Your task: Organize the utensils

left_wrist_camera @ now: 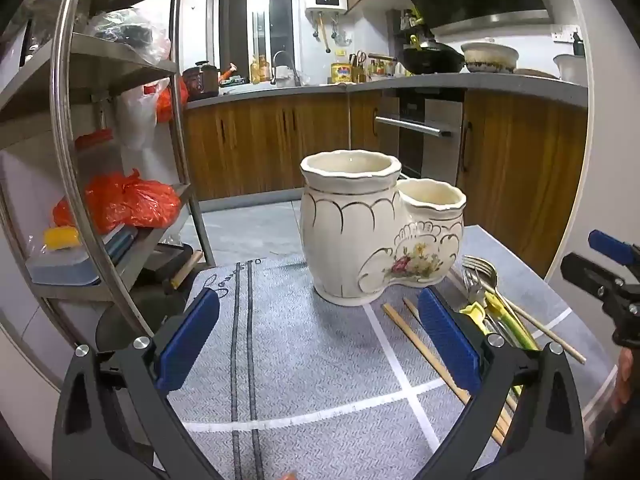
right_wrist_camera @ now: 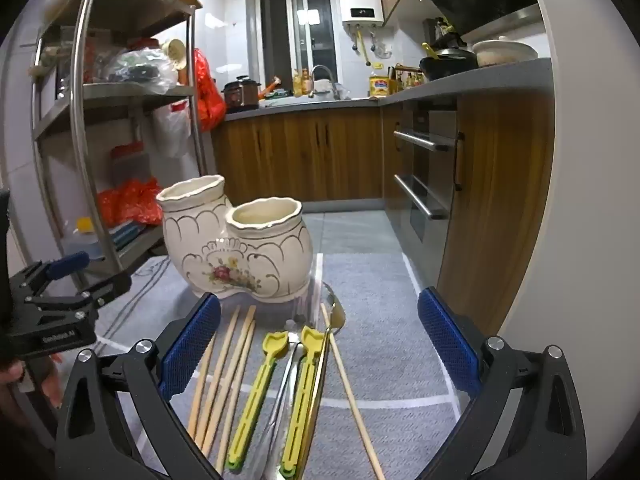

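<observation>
We've got open mat (left_wrist_camera: pixel 304 344) ahead of the left gripper (left_wrist_camera: pixel 318 338), jaws wide apart, nothing betw. them. The ceramic holder (left_wrist_camera: pixel 360 236) stands upright just beyond, w/ the table edge behind it. Right gripper (right_wrist_camera: pixel 320 340) also spread wide, hovering empty over the chopsticks (right_wrist_camera: pixel 228 364), yellow tongs (right_wrist_camera: pixel 260 384) and what's prob. a fork (right_wrist_camera: pixel 334 312); shelf rack (left_wrist_camera: pixel 120 80) on left.

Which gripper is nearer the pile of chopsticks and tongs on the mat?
Right. The right gripper hangs open directly above the pile of chopsticks and tongs. The left gripper is open over bare mat, with the pile off to its right.
</observation>
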`<state>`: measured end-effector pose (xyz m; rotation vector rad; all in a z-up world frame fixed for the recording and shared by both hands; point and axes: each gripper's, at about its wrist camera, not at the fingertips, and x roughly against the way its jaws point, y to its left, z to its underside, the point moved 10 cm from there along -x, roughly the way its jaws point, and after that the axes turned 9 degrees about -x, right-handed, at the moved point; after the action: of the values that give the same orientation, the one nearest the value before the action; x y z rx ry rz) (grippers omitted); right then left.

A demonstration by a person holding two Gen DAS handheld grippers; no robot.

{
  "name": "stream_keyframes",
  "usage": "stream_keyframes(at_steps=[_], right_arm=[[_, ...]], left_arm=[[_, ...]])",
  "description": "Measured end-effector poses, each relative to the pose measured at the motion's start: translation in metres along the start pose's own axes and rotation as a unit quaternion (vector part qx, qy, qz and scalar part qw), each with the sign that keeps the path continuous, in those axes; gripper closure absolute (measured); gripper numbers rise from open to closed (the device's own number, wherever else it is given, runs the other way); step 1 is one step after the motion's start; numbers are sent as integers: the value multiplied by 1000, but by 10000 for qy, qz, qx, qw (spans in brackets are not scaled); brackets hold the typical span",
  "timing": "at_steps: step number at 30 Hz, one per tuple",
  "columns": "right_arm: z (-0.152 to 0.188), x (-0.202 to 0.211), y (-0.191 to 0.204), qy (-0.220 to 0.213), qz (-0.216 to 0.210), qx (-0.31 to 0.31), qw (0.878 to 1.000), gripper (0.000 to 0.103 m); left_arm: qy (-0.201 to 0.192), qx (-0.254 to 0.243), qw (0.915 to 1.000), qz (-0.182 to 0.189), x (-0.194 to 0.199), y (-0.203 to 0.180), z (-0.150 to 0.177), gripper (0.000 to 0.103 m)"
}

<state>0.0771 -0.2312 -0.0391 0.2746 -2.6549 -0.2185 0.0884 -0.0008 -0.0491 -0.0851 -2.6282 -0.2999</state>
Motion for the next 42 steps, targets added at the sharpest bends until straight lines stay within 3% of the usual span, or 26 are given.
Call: stream_keyframes(at_steps=[3,11,42], right_arm=[[1,0,-1,7,7,40,10000,5],[4,-3,2,1,49,28,10000,5],[5,-3,2,-34,53,49,10000,5]], left_arm=[[138,-24,9999,-5,-5,-1,1,5],[-127,37,9999,-41,7,3,-4,5],[-163,30,9998,-55,9,3,-5,5]])
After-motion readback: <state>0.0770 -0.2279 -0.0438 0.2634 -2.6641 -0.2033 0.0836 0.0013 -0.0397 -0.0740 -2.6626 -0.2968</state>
